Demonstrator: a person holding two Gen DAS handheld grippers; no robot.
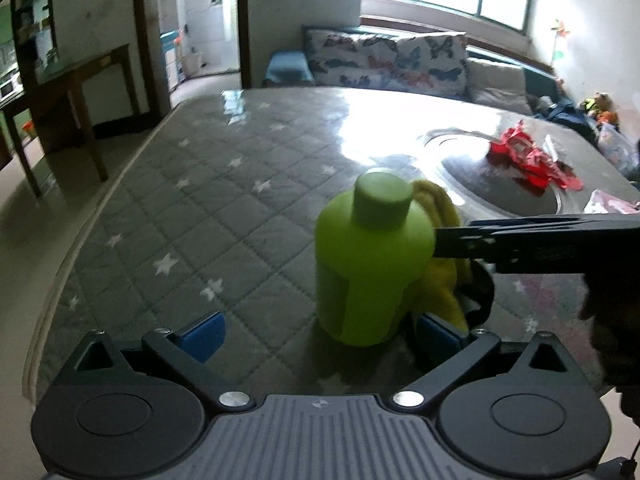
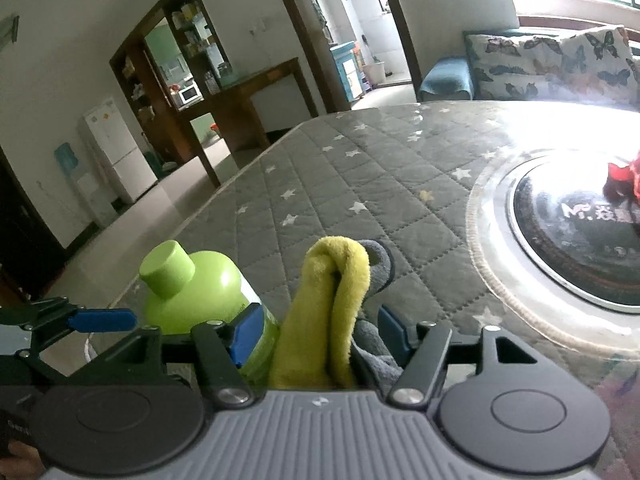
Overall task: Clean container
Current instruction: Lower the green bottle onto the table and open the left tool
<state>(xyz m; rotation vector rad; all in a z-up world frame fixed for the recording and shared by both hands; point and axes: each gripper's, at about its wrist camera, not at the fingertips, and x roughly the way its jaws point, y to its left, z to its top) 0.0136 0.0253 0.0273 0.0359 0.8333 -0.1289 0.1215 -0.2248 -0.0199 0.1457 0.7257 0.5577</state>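
The grey quilted, star-printed tabletop (image 1: 192, 216) under its glossy clear cover carries everything here, with a round glass turntable (image 2: 560, 240) toward its far right. Standing upright on the tabletop is the lime-green plastic container with a matching cylindrical cap (image 1: 368, 264), just ahead of the left gripper (image 1: 320, 334). That gripper's jaws stand spread wide, one blue pad well off to the container's left and the other just beside its base; neither presses on it.

The folded yellow-and-grey plush cloth (image 2: 332, 312) sits between the jaws of the right gripper (image 2: 316, 338), touching the container's right side. Those jaws look partly parted, and the pads do not seem to press the cloth, though its lower part is hidden, so whether any hold remains is hard to judge.

This looks like the close of a wiping pass or a regrip: both tools have let go. The next move calls for clamping the container steady with the left and pinching the cloth firmly before rubbing, lest the light container tip.
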